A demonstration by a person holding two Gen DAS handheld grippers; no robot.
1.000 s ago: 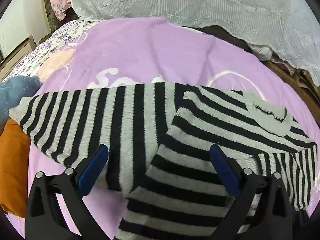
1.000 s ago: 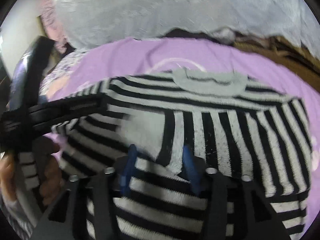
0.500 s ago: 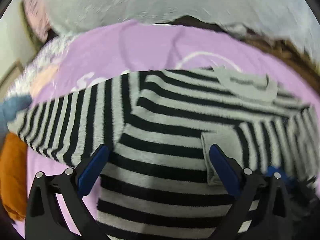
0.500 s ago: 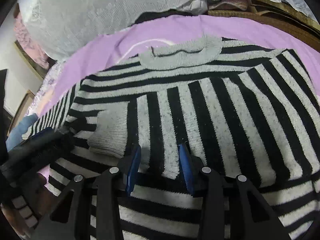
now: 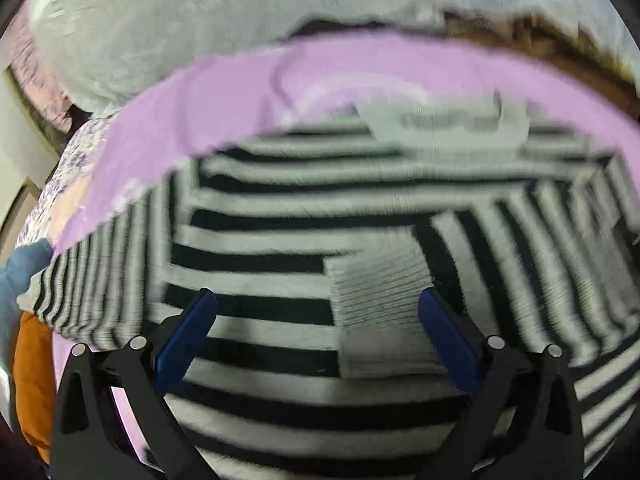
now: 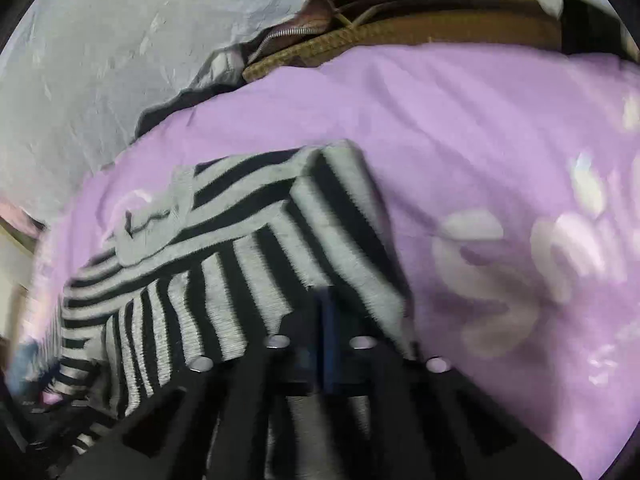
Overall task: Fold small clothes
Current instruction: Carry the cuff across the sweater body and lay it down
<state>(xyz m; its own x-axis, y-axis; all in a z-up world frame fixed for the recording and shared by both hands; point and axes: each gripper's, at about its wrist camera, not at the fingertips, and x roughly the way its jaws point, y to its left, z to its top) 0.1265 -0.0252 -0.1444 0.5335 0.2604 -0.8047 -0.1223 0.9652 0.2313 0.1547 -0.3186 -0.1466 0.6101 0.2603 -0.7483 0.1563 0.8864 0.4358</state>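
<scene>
Purple bedspread [image 6: 460,128] lies under your striped sweater [image 5: 280,240], left gripper [image 5: 318,328] spread above it, right gripper [image 6: 326,320] pressed together empty, so the folded sleeve [image 5: 380,300] could slide loose.

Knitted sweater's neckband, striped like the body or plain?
Plain grey neckband, unlike the black-and-grey striped sweater; clearest in the right wrist view.

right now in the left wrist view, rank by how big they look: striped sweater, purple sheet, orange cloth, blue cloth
1. striped sweater, fills most of the frame, though it lies nearest the camera
2. purple sheet
3. orange cloth, partly cut off at the edge
4. blue cloth, also cut off, so the last two are unsure
</scene>
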